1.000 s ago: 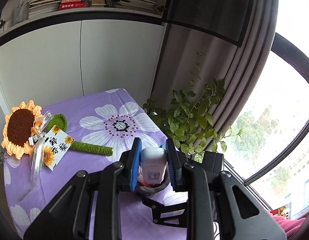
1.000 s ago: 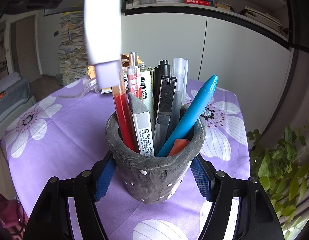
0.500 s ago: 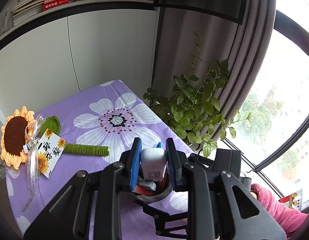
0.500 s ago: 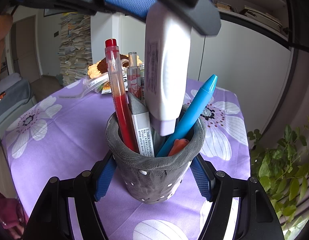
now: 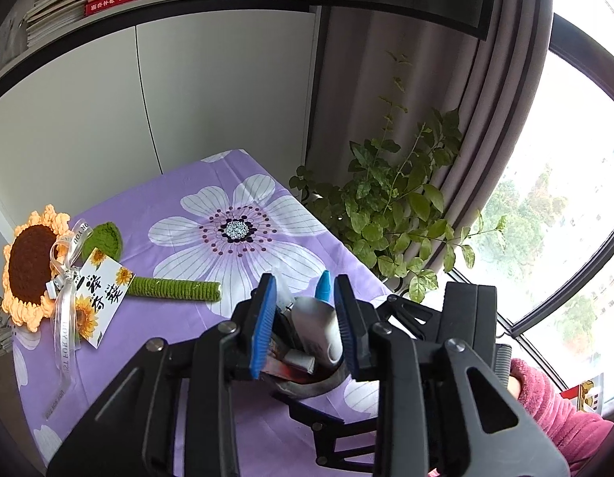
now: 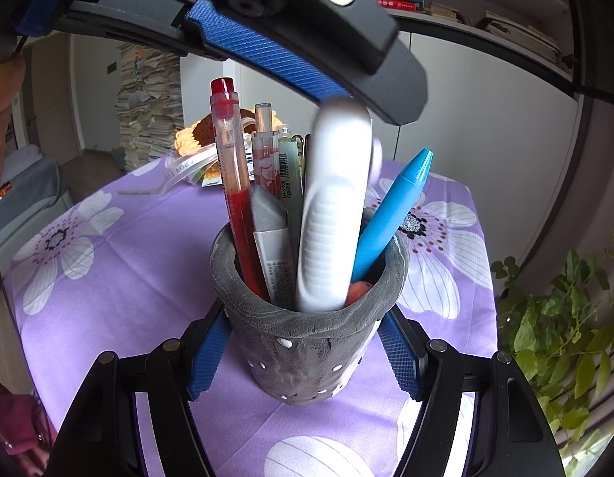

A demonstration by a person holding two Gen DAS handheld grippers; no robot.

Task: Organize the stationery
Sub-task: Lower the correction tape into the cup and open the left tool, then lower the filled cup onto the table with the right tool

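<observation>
Right wrist view shows the right gripper (image 6: 303, 353) clamping the grey pen holder (image 6: 307, 342); only the left wrist view shows the left gripper's (image 5: 305, 322) 2 jaws, just opened, loosely flanking the white correction tape (image 5: 319, 326) at lower centre.

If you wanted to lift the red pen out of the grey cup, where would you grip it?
Probably the clear upper barrel of the red pen, reached from above. It stands nearly upright above the grey cup, while its lower half is crowded by neighbouring items.

Bright daylight from the blown-out window (image 5: 565, 218), strong fisheye edge bending, sharp centre.
</observation>
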